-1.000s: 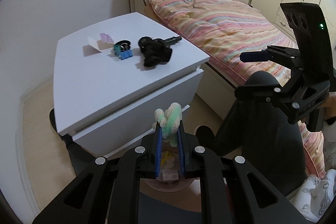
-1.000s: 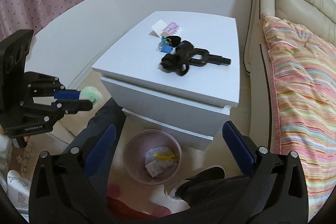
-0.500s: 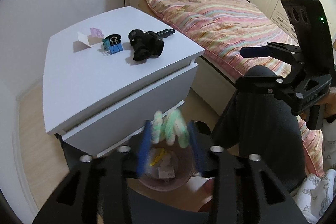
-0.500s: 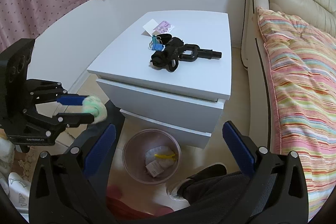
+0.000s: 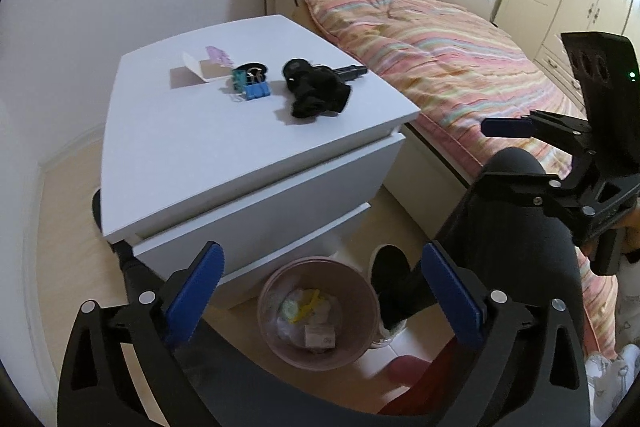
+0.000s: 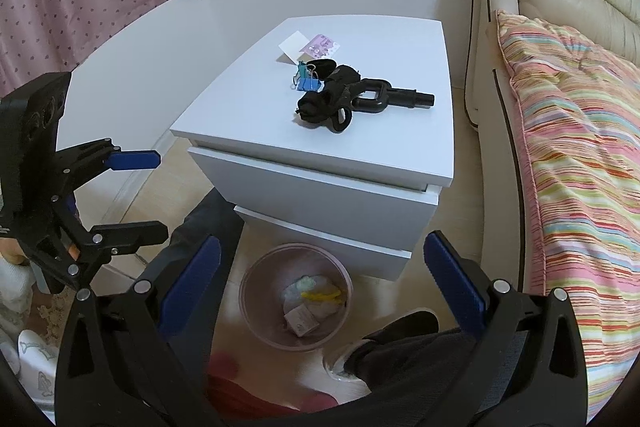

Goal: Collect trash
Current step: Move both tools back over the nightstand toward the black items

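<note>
Trash lies in the bin under the nightstand, beneath the left gripper, whose empty jaws have just opened wide to drop it.

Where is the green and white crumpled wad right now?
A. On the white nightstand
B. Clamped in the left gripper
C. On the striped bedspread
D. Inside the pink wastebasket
D: the crumpled wad lies in the pink wastebasket among other scraps, and the left gripper, whose jaws have just been opening, stands wide above it with nothing between them.
</note>
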The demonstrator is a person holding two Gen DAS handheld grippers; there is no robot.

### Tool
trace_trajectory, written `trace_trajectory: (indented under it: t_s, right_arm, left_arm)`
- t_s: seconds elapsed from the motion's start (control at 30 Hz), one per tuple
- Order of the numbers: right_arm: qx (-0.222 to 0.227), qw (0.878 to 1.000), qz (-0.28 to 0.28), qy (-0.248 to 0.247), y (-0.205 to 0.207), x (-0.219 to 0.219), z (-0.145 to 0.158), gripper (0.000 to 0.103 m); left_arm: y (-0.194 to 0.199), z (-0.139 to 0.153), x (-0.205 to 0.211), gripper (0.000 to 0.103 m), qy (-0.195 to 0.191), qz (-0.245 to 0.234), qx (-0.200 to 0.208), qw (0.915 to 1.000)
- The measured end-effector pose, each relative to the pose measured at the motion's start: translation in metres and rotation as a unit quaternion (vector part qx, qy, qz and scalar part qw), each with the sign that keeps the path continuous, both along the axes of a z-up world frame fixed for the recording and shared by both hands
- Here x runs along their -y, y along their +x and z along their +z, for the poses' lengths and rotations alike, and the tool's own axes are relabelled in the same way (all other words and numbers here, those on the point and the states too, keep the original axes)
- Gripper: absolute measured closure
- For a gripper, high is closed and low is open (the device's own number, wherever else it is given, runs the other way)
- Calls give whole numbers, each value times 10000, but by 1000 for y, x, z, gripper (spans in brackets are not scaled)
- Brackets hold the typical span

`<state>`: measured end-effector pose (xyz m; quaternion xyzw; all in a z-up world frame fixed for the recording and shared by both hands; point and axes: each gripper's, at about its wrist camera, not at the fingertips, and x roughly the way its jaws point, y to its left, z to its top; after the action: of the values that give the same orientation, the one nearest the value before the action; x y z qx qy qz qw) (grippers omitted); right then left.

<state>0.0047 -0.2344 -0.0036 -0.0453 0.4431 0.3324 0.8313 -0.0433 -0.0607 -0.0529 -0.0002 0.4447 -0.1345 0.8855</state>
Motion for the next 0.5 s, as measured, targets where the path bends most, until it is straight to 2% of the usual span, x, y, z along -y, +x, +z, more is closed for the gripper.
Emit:
trace_trajectory:
  t_s: [0.23,0.5]
  right_arm:
    - [-61,10000,-21,43,3,-3,3,3]
    - [57,10000,-15,63,15,-17,22,3]
  left_arm:
    - [1,6,-7,8,-9,119,62,9999]
    - [6,26,-18,8,-22,237,268,9994]
